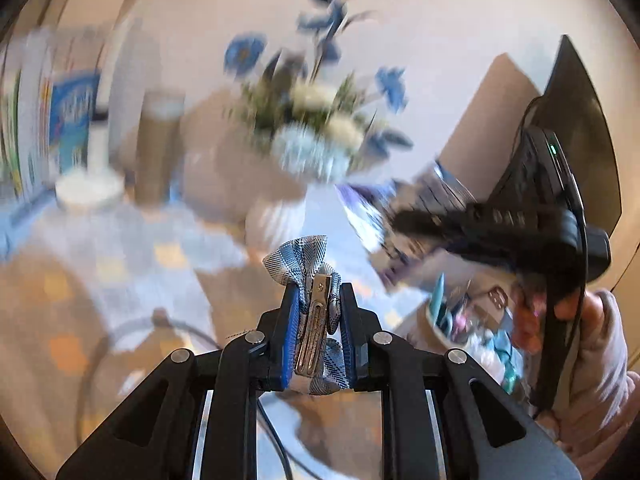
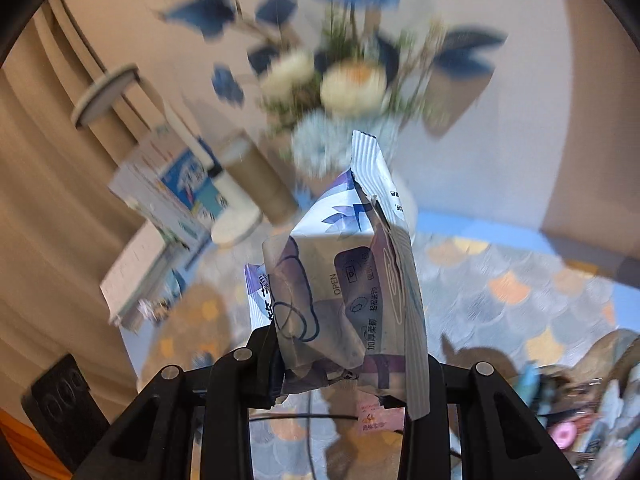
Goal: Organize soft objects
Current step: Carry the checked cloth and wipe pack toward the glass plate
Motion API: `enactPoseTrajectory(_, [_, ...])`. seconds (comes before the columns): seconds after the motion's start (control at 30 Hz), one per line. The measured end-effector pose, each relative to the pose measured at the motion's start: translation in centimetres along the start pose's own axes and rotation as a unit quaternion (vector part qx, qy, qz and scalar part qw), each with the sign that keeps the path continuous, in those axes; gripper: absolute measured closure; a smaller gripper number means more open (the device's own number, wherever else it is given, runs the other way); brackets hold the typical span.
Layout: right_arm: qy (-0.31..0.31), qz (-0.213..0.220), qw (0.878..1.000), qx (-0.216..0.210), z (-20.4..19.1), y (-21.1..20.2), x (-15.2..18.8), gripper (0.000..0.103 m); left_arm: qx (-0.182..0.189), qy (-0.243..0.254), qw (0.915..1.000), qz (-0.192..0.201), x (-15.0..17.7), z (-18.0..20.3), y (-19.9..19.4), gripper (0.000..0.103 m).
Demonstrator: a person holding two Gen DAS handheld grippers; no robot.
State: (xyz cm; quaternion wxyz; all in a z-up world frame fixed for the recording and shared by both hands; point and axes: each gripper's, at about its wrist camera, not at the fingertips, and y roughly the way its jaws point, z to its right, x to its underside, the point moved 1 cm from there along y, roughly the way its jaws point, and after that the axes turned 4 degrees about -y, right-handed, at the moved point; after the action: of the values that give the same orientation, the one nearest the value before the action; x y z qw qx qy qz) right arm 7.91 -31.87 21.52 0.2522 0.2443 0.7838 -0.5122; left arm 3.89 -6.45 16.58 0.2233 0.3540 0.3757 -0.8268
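I am working both hand-held grippers, and each one carries something soft. In the left wrist view, low centre, my left gripper (image 1: 318,332) has its fingers clenched on a blue plaid bow hair clip (image 1: 308,312). The fabric bunches out above the fingertips and the metal clip bar runs up between the blue pads.

In the right wrist view, my right gripper (image 2: 344,364) grasps a packet of wipes (image 2: 352,280), white and purple with the word OPEN printed on it. The packet stands up through the middle of the frame, crumpled where the fingers pinch its lower end. The same packet shows at the right of the left view, beside the dark body of the right gripper and the sleeve (image 1: 600,380) behind it.

Both items are clear of the bench (image 2: 500,280), which wears a scale-patterned blue and orange cloth. Behind it, blurred, stand a vase of flowers (image 2: 340,80), a tan cylinder and some boxes.

At the lower right of the right view lies a container of mixed small items (image 2: 580,408), too blurred to sort out. I judge the task midway: two things lifted, neither placed yet, and I cannot tell how much remains.
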Motion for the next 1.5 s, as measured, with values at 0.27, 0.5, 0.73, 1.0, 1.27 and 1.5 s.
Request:
enactPoseTrajectory(0.27, [0.054,0.123,0.989,0.058,3.6,-10.6,0.1,0.070,0.030,0.093,0.9931,0.065,-5.6,6.5,-1.6,0.087])
enactPoseTrajectory(0.5, [0.121,0.189,0.961,0.160,9.0,-19.8,3.0,0.070,0.119,0.160,0.9785,0.052,-7.1,13.7,1.5,0.086])
enactPoseTrajectory(0.73, [0.191,0.226,0.922,0.250,13.2,-27.1,7.6,0.070,0.155,0.211,0.9626,-0.071,-5.2,21.5,8.7,0.086])
enactPoseTrajectory(1.0, [0.248,0.220,0.892,0.307,17.0,-29.8,12.3,0.070,0.167,0.299,0.9253,-0.164,0.0,29.2,14.5,0.086])
enactPoseTrajectory(1.27, [0.299,0.209,0.874,0.321,19.9,-30.0,15.4,0.069,0.181,0.343,0.8961,-0.216,4.1,33.2,16.9,0.086])
enactPoseTrajectory(1.5, [0.322,0.198,0.872,0.310,21.1,-29.3,16.8,0.069,0.173,0.349,0.8889,-0.241,5.4,33.9,18.4,0.086])
